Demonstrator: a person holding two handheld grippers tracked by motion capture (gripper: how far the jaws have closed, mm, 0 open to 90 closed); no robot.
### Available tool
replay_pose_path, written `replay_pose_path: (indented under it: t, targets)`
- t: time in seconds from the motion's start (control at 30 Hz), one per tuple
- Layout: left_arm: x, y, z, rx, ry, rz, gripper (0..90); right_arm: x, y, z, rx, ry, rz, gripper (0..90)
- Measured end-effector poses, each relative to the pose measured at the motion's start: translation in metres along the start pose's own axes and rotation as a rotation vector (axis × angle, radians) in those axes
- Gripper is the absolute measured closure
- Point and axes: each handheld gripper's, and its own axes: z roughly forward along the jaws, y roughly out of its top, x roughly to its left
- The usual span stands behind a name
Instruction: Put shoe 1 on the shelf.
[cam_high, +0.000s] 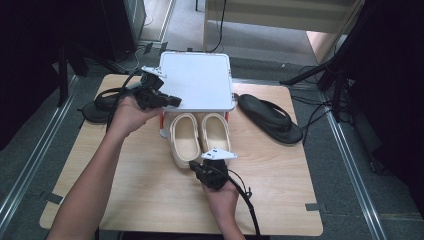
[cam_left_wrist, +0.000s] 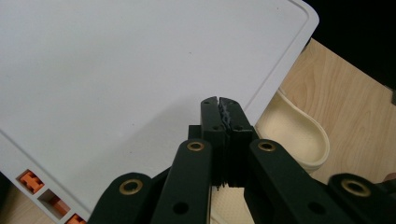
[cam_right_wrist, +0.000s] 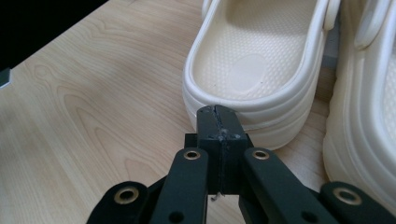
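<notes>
While the high view takes in a black sandal (cam_high: 100, 106) at the desk's (cam_high: 150, 200) left edge, the left gripper (cam_left_wrist: 218, 100), fingers pressed together, rests on the white shelf (cam_left_wrist: 116, 70), and the right gripper (cam_right_wrist: 217, 109), fingers likewise together, meets the heel of the cream clog (cam_right_wrist: 254, 70), which lies lengthwise away from the person, toe under that shelf.

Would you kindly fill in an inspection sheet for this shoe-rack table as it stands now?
Surface: wooden table, bare at the front.
Job's things: cream clogs side by side, toes under white rack shelf.
Clutter: black sandal right of the rack; another black sandal at left.
Grippers: left gripper shut, at the shelf edge; right gripper shut, at the left clog's heel.
Cables: black cable trails from the right gripper.
Surroundings: grey floor, dark stands.
</notes>
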Motion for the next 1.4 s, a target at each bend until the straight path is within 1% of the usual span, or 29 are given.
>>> replay_pose_path:
  t: [0.13, 0.4, 0.6, 0.67, 0.7, 0.73, 0.77, 0.8, 0.83, 0.9, 0.97, 1.03, 1.1, 1.13, 1.17, 1.2, 1.27, 1.3, 1.37, 1.4]
  targets:
    - [0.0, 0.0, 0.0, 0.001, 0.002, 0.001, 90.0, 0.005, 0.006, 0.007, 0.016, -0.024, -0.012, 90.0]
    - [0.0, 0.0, 0.0, 0.0, 0.003, 0.0, 90.0, 0.008, 0.017, 0.022, 0.029, -0.036, -0.006, 90.0]
    - [0.0, 0.0, 0.0, 0.002, 0.005, -0.002, 90.0, 0.006, 0.025, 0.032, 0.04, -0.05, -0.009, 90.0]
    - [0.0, 0.0, 0.0, 0.003, 0.007, 0.0, 90.0, 0.005, 0.028, 0.034, 0.035, -0.052, -0.003, 90.0]
    - [0.0, 0.0, 0.0, 0.003, 0.008, -0.001, 90.0, 0.004, 0.03, 0.035, 0.03, -0.045, 0.002, 90.0]
    - [0.0, 0.0, 0.0, 0.004, 0.006, -0.001, 90.0, 0.004, 0.032, 0.037, 0.027, -0.056, 0.009, 90.0]
    - [0.0, 0.0, 0.0, 0.005, 0.006, 0.0, 90.0, 0.004, 0.033, 0.038, 0.028, -0.065, 0.006, 90.0]
    - [-0.001, 0.0, 0.0, 0.005, 0.007, -0.001, 90.0, 0.003, 0.035, 0.039, 0.028, -0.055, 0.004, 90.0]
    - [-0.001, 0.001, 0.0, 0.007, 0.007, 0.001, 90.0, 0.002, 0.037, 0.041, 0.028, -0.055, 0.013, 90.0]
    - [-0.001, 0.001, 0.0, 0.004, 0.015, -0.002, 90.0, 0.003, 0.039, 0.045, 0.036, -0.074, 0.0, 90.0]
    - [-0.001, 0.001, 0.0, 0.005, 0.019, -0.001, 90.0, 0.003, 0.042, 0.047, 0.031, -0.065, -0.001, 90.0]
    - [-0.002, 0.001, 0.0, 0.005, 0.015, -0.002, 90.0, 0.003, 0.044, 0.051, 0.03, -0.087, -0.009, 90.0]
    - [-0.002, 0.001, 0.0, 0.007, 0.018, -0.001, 90.0, 0.001, 0.047, 0.055, 0.027, -0.077, -0.005, 90.0]
    - [-0.002, 0.001, 0.0, 0.006, 0.021, -0.002, 90.0, 0.002, 0.049, 0.057, 0.032, -0.089, -0.006, 90.0]
    - [-0.001, 0.001, 0.0, 0.005, 0.022, -0.002, 90.0, 0.002, 0.05, 0.058, 0.028, -0.09, -0.015, 90.0]
    - [-0.001, 0.001, 0.0, 0.007, 0.018, -0.002, 90.0, 0.002, 0.052, 0.06, 0.028, -0.095, -0.013, 90.0]
    - [-0.002, 0.001, 0.0, 0.006, 0.019, -0.005, 90.0, 0.001, 0.055, 0.064, 0.028, -0.118, -0.02, 90.0]
    - [-0.002, 0.001, 0.0, 0.006, 0.021, -0.002, 90.0, -0.001, 0.058, 0.067, 0.028, -0.11, -0.012, 90.0]
    - [-0.002, 0.001, 0.0, 0.007, 0.022, 0.001, 90.0, -0.002, 0.062, 0.07, 0.025, -0.114, 0.009, 90.0]
    - [-0.002, 0.001, 0.0, 0.006, 0.021, 0.001, 90.0, -0.002, 0.064, 0.072, 0.027, -0.134, 0.007, 90.0]
